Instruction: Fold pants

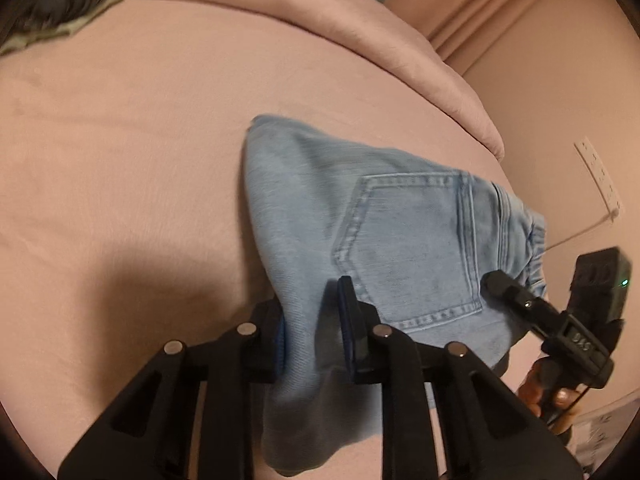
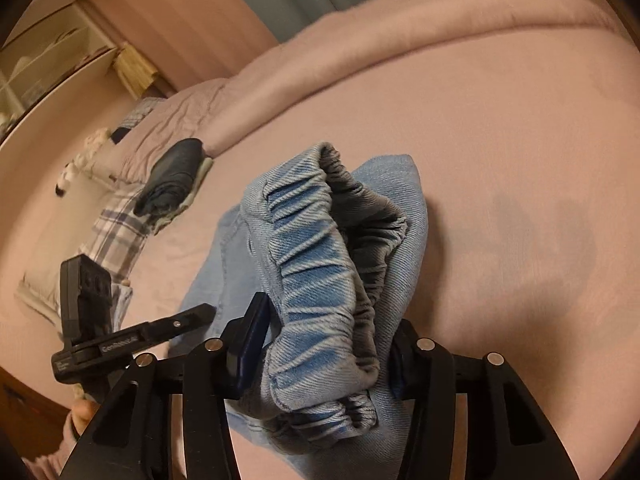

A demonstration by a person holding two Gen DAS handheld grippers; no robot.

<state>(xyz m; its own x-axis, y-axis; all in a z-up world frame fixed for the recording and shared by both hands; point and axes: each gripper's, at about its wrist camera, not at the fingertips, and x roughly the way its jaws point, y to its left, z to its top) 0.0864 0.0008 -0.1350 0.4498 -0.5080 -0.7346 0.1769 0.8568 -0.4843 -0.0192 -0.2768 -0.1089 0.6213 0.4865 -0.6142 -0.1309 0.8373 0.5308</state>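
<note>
- Bedroom setting: a pink bedsheet is covering the bed, with a rolled pink duvet lying along its far edge and curtains hanging behind.
- The pants, light blue denim, are lying bunched near the middle of the sheet, back pocket facing up, near end lifting off the sheet.
- The left gripper is pinching a fold of denim on the leg side of the pocket; cloth is filling the gap between its blue pads.
- The right gripper is clamping the gathered elastic waistband, a thick wad sitting between its jaws; in the left view it is reaching in from the far side of the pocket.
- Beyond the pants, toward the duvet's end, a dark folded garment is resting, with a plaid cloth beside it.
- Risks, as I judge them: the waistband wad is bulky, so layers may be slipping out unevenly during a lift; the left pinch may be catching only one layer, leaving the fold skewed; dragging could be rumpling the sheet.
</note>
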